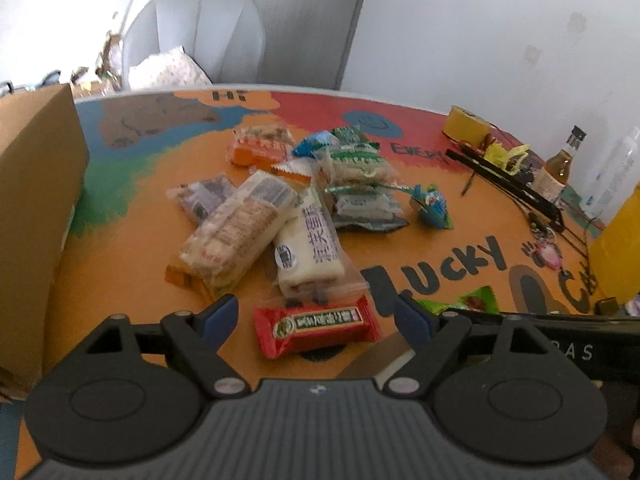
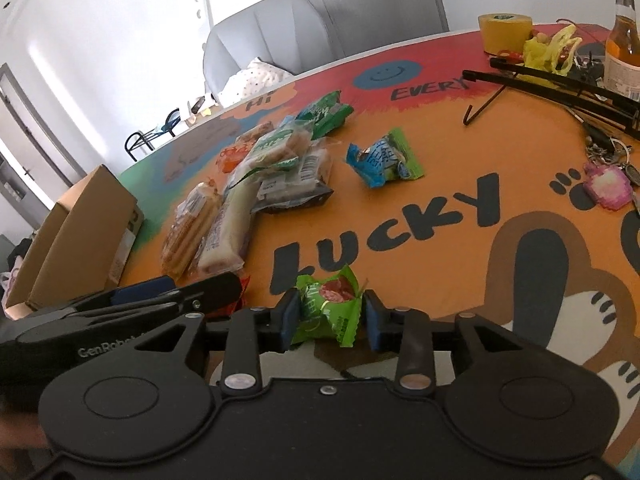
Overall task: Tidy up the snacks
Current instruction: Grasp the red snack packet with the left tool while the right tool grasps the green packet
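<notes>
The left tool [image 1: 316, 314] is spread wide just above a red snack bar [image 1: 316, 330] that lies flat on the table [image 1: 120, 264], between its blue fingertips and touching neither. The right tool [image 2: 330, 316] has its pads either side of a green candy packet [image 2: 330, 308]; I cannot tell whether they are pressing it. A heap of wrapped snacks [image 1: 280, 208] sits mid-table, with a blue packet [image 2: 382, 160] just apart from it. The tabletop is a bright orange cartoon print reading "LUCKY". A cardboard box [image 1: 36, 208] stands at the left edge; yellow tape [image 2: 506, 30] and a bottle [image 2: 624, 36] sit far right. Behind are a grey chair [image 1: 200, 36], white walls and a door
</notes>
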`<state>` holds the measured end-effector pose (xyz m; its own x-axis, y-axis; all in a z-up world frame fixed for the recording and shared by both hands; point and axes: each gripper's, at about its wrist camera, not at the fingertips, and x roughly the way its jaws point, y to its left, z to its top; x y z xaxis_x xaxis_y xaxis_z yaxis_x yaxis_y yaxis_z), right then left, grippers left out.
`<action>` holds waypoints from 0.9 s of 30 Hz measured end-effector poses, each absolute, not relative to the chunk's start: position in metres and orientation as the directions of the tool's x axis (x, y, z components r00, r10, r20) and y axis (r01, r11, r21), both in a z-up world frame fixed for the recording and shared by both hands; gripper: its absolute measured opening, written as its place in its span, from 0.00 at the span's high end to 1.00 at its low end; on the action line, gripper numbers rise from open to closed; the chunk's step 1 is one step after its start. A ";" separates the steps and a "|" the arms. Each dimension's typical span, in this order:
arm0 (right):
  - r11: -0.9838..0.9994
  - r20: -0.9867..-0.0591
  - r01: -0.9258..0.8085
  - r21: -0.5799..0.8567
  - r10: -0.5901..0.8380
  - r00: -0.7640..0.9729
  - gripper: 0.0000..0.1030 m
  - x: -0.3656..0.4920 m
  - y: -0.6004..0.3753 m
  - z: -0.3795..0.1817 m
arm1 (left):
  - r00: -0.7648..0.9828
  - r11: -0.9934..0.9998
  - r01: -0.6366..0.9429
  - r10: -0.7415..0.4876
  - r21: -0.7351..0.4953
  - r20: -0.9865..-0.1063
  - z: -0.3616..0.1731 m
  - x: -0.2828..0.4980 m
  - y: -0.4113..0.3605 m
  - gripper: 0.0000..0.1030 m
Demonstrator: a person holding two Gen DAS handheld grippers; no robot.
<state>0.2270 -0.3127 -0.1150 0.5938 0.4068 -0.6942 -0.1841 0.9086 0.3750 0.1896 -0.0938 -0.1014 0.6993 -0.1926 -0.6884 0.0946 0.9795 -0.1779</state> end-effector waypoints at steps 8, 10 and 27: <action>0.904 -0.687 -0.225 0.364 0.424 0.590 0.73 0.224 -0.309 -0.117 | 0.694 0.988 0.090 -0.152 -0.124 -0.703 -0.112 0.194 -0.101 0.19; 0.902 -0.683 -0.229 0.366 0.427 0.592 0.74 0.222 -0.308 -0.117 | 0.698 0.989 0.092 -0.146 -0.115 -0.701 -0.112 0.192 -0.102 0.27; 0.880 -0.614 -0.286 0.380 0.471 0.633 0.75 0.211 -0.292 -0.088 | 0.738 0.983 0.069 -0.163 -0.167 -0.654 -0.083 0.168 -0.077 0.55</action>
